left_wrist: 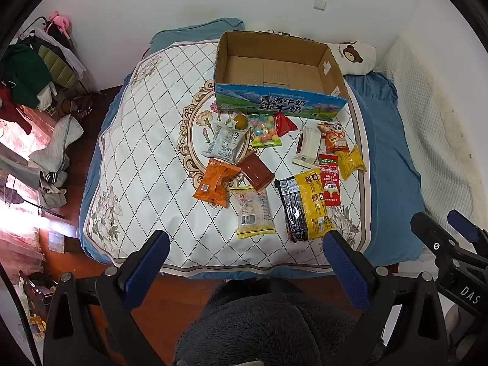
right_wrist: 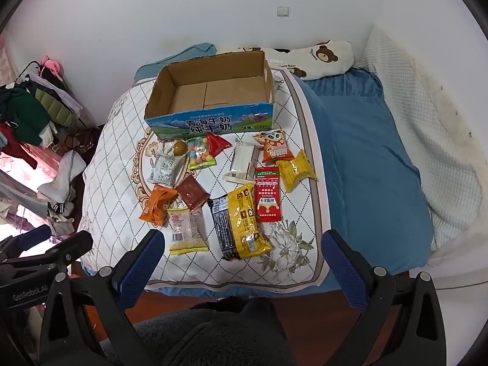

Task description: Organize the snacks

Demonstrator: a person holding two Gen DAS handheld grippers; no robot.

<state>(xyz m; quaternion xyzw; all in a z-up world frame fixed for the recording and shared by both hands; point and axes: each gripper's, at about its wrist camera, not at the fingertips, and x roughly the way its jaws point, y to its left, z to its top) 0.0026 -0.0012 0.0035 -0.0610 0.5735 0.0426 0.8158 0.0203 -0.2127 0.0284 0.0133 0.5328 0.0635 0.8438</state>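
A cardboard box sits open at the far side of the bed, on a white quilted cover with a diamond pattern. Nothing lies inside it that I can see. The snacks are spread over the cover just in front of the box. Closest to it are a round yellow fruit, a bag of coloured candies and a small red packet. A silver packet lies left of the candies, with an orange packet and a brown packet nearer me. A clear packet with a yellow edge and a big black and yellow bag lie nearest the bed's foot. To the right are a white packet, a tall red packet, a yellow packet and an orange cartoon packet.

The left gripper hangs above the foot of the bed, fingers spread wide, holding nothing. The right gripper hangs beside it, spread just as wide, with nothing between its fingers. A bear-print pillow lies behind the box, and clothes are heaped on the left.
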